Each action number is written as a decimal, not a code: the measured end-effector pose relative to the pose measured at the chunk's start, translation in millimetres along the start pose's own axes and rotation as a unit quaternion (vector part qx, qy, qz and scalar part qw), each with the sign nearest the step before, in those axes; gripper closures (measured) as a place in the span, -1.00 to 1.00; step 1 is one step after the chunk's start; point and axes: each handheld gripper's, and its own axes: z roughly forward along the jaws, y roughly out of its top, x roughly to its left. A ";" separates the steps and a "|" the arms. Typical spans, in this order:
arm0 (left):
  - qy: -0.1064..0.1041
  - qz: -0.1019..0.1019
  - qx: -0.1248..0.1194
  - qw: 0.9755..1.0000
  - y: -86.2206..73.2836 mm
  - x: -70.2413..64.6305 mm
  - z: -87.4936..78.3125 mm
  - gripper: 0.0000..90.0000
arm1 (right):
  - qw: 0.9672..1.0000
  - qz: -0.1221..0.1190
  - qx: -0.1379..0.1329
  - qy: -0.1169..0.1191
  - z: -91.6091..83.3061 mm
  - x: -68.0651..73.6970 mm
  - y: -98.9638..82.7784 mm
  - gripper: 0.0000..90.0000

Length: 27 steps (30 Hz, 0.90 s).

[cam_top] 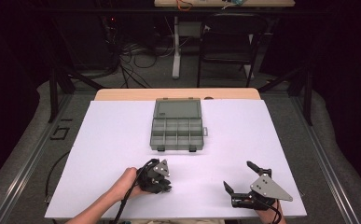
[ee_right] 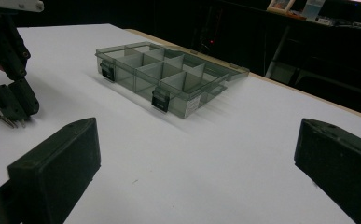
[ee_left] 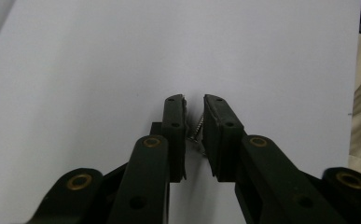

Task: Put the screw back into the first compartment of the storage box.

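Left gripper near-left on white sheet, jaws nearly together on screws for lifting | right gripper wide, empty, waiting | I read compartment box far-centre, lid open, as destination.

Both matte black two-jaw grippers carried grey three-cornered plates dotted with dark screws. Brass-ringed pivots marked the black link arms, flat rectangular pads tipped the jaws, and black cables trailed behind.

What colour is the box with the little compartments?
Smoky see-through grey box, clearest in the right gripper view.
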 end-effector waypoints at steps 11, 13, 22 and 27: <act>0.013 0.019 0.006 1.000 2.7 -2.3 -1.7 0.95 | 1.000 -0.001 0.001 0.000 -0.2 0.0 0.0 -1.00; 0.014 0.018 0.001 1.000 3.2 -1.6 -3.8 0.95 | 1.000 0.000 0.001 -0.001 -0.1 -0.1 -0.1 -1.00; 0.026 0.018 0.000 0.999 4.4 1.0 -12.6 0.95 | 1.000 0.000 0.003 0.000 -0.4 -0.2 0.0 -1.00; 0.031 0.018 0.007 0.999 4.9 4.1 -18.5 0.95 | 1.000 0.000 0.001 0.000 -0.2 -0.1 -0.1 -1.00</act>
